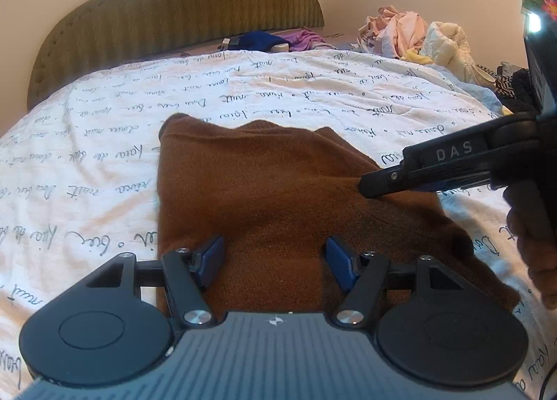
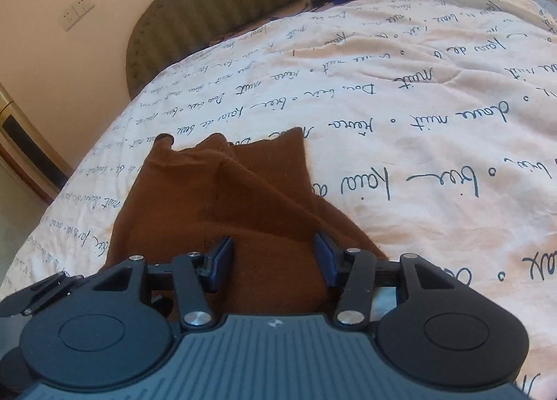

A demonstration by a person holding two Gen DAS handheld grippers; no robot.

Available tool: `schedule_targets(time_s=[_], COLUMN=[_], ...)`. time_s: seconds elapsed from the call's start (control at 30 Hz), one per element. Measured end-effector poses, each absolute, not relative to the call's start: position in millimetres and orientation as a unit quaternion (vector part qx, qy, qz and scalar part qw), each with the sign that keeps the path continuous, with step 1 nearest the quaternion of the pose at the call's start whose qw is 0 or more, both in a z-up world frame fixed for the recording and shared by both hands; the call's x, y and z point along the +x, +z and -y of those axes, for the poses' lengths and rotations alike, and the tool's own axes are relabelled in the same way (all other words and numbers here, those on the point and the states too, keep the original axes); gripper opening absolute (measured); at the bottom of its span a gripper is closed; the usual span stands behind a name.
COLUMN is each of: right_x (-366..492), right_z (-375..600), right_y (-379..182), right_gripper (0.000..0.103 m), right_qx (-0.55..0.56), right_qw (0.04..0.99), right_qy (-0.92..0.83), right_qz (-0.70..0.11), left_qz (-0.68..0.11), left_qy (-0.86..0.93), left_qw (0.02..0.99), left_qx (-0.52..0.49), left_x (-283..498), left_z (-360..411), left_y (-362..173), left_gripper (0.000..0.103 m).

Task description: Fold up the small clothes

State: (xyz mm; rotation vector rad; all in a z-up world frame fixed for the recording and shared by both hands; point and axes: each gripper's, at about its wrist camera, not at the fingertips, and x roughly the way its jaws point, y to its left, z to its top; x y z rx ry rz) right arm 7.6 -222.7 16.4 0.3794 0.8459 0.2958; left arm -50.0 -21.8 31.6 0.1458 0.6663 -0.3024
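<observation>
A brown knit garment [image 1: 264,198] lies on the bed's printed white quilt [image 1: 104,170], near the quilt's near edge and well short of the green headboard [image 1: 181,13]. It looks already partly folded: a longish strip whose long axis runs from the near edge away toward the headboard, its far end showing uneven corners.

The left gripper [image 1: 275,262] hovers over the near end of the garment, pointing along that axis, fingers apart with cloth beneath but nothing pinched. The right gripper [image 2: 273,260] comes in over the garment's right edge, its fingers also apart and holding nothing; seen from the left wrist, its tip seems to rest on or just above the cloth.

Both grippers are at the near end, so the next fold probably carries that end toward the far one.
</observation>
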Motion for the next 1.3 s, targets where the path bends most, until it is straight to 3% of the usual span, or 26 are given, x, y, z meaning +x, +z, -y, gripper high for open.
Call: schedule_targets(time_s=[0.1, 0.2, 0.4, 0.6, 0.7, 0.77, 0.83, 1.0, 1.07, 1.2, 1.3], right_x=[-13.4, -46.4, -98.4, -94.0, -84.8, -83.5, -86.2, -103.2, -106.6, -106.8, -110.1], right_z=[230.1, 249.6, 267.3, 240.6, 229.7, 224.5, 224.9, 228.3, 221.5, 232.1, 247.5], right_y=[38.4, 52.4, 54.4, 50.7, 36.9, 29.0, 25.6, 38.8, 24.0, 23.3, 36.3], right_gripper=[0.051, 0.051, 0.053, 0.053, 0.051, 0.037, 0.024, 0.015, 0.014, 0.019, 0.022], right_qx=[0.198, 0.239, 0.242, 0.213, 0.191, 0.168, 0.163, 0.161, 0.148, 0.188, 0.219], right_qw=[0.89, 0.881, 0.86, 0.855, 0.85, 0.851, 0.852, 0.853, 0.846, 0.849, 0.844], right_qy=[0.143, 0.173, 0.195, 0.22, 0.211, 0.206, 0.211, 0.217, 0.222, 0.223, 0.222], right_qz=[-0.386, -0.37, -0.404, -0.419, -0.444, -0.453, -0.452, -0.446, -0.461, -0.44, -0.437], left_qz=[-0.287, -0.24, -0.269, -0.273, -0.29, -0.293, -0.289, -0.28, -0.311, -0.299, -0.292], left_qy=[-0.15, -0.142, -0.138, -0.155, -0.132, -0.103, -0.089, -0.083, -0.072, -0.074, -0.092], left_qw=[0.942, 0.947, 0.937, 0.934, 0.936, 0.942, 0.946, 0.949, 0.941, 0.941, 0.941], left_qx=[0.094, 0.157, 0.176, 0.171, 0.149, 0.13, 0.117, 0.119, 0.115, 0.143, 0.146], left_x=[-80.1, -120.7, -154.0, -147.0, -133.3, -127.9, -128.4, -139.7, -128.6, -134.0, -146.5], left_z=[9.9, -7.3, -37.9, -25.6, -27.2, -31.9, -37.9, -46.4, -49.1, -35.2, -41.4], left_y=[48.3, 49.5, 29.7, 28.0, 25.9, 27.6, 30.7, 35.5, 16.6, 18.8, 30.4], left_gripper=[0.061, 0.073, 0.074, 0.067, 0.052, 0.018, 0.017, 0.015, 0.015, 0.015, 0.025])
